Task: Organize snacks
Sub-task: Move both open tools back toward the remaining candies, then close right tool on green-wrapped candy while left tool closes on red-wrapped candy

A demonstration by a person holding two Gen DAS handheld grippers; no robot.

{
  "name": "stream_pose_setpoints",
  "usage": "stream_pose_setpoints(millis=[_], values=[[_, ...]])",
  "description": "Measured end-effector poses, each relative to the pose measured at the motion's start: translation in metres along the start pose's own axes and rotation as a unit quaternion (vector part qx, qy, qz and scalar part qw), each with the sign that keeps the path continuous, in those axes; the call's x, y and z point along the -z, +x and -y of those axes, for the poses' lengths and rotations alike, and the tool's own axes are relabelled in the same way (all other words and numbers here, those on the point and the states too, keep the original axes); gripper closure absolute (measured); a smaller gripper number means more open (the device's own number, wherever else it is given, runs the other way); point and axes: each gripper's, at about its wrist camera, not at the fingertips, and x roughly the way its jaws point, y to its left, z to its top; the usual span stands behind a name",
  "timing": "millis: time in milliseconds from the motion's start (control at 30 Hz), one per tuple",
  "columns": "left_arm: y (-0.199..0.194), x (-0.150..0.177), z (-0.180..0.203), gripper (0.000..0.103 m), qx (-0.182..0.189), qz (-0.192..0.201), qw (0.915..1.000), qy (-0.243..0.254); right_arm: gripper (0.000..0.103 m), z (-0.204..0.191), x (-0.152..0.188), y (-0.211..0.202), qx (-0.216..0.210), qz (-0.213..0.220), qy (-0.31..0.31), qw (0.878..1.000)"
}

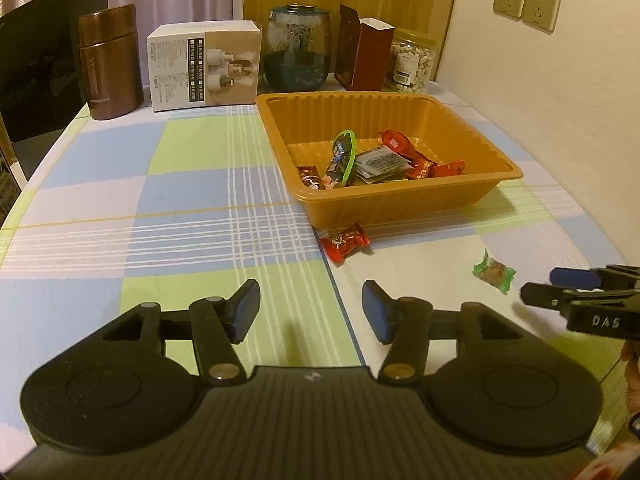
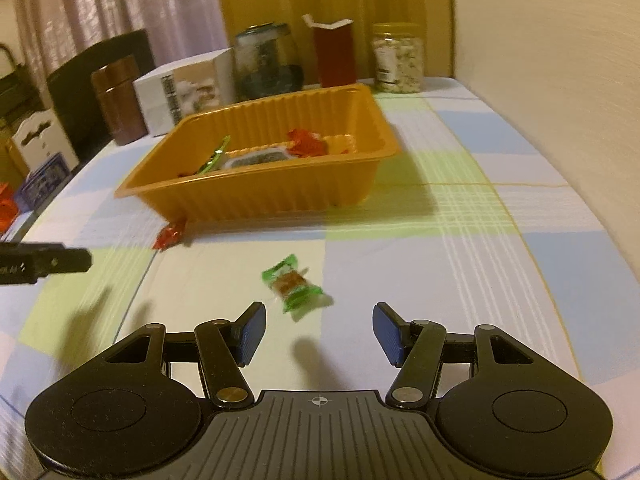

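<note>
While several wrapped snacks already lie inside the ribbed orange plastic tray [image 1: 384, 196], two pieces are outside it on the blue, green and white checked tablecloth [image 1: 192, 184]. A red foil-wrapped candy [image 1: 345, 241] lies against the tray's near wall, by its near left corner in the left wrist view. A green-wrapped candy with a brown centre [image 2: 295, 289] lies further out on the near side of the tray, well apart from it.

The left gripper [image 1: 311, 310] hangs over the cloth on the near side of the tray, its blue-padded jaws apart with nothing between them. The right gripper [image 2: 319, 330] also has its jaws apart and empty; the green-wrapped candy lies on the cloth just beyond its left pad, towards the tray and not touching either pad.

Behind the tray, along the far edge of the table, stand a brown metal canister [image 1: 110, 62], a white printed cardboard box [image 1: 204, 66], a dark round glass jar [image 1: 298, 50], an opened dark red carton [image 1: 362, 54] and a clear plastic jar of pale nuts [image 1: 410, 62]. The right wrist view is somewhat blurred.
</note>
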Motion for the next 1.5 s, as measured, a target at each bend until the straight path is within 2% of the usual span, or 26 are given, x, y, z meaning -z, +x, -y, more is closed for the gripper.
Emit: stream_pose_setpoints(millis=[233, 400, 600, 633, 667, 833, 1067, 1233, 1433, 1500], values=[[0.013, -0.001, 0.004, 0.05, 0.003, -0.006, 1.0, 0.006, 0.044, -0.013, -0.008, 0.025, -0.004, -0.001, -0.074, 0.997], [0.022, -0.001, 0.004, 0.05, 0.005, -0.011, 0.9999, 0.001, 0.044, -0.015, -0.01, 0.04, -0.016, -0.006, -0.088, 0.996], [0.03, -0.003, 0.008, 0.05, 0.014, -0.003, 0.9999, 0.007, 0.066, -0.02, -0.008, 0.05, -0.012, -0.016, -0.107, 0.994], [0.031, -0.003, 0.008, 0.05, 0.015, -0.003, 0.9998, 0.008, 0.075, -0.02, -0.009, 0.05, -0.01, -0.017, -0.105, 0.994], [0.033, -0.003, 0.009, 0.05, 0.015, -0.004, 0.9998, 0.01, 0.076, -0.021, -0.009, 0.05, -0.008, -0.019, -0.104, 0.994], [0.041, -0.003, 0.013, 0.05, 0.012, 0.0, 0.9996, 0.025, 0.077, -0.021, -0.013, 0.043, -0.008, -0.021, -0.074, 0.997], [0.059, -0.002, 0.022, 0.05, 0.012, 0.028, 0.9984, 0.049, 0.077, -0.026, -0.021, 0.031, -0.008, -0.002, -0.057, 0.998], [0.072, -0.005, 0.022, 0.051, 0.012, 0.05, 0.9975, 0.048, 0.077, -0.022, -0.025, 0.032, 0.0, 0.001, -0.042, 0.999], [0.085, -0.009, 0.02, 0.051, 0.017, 0.052, 0.9979, 0.035, 0.077, -0.016, -0.025, 0.034, 0.005, -0.003, -0.027, 1.0], [0.089, -0.01, 0.021, 0.055, 0.021, 0.047, 0.998, 0.037, 0.077, -0.015, -0.026, 0.034, 0.004, -0.004, -0.026, 1.0]])
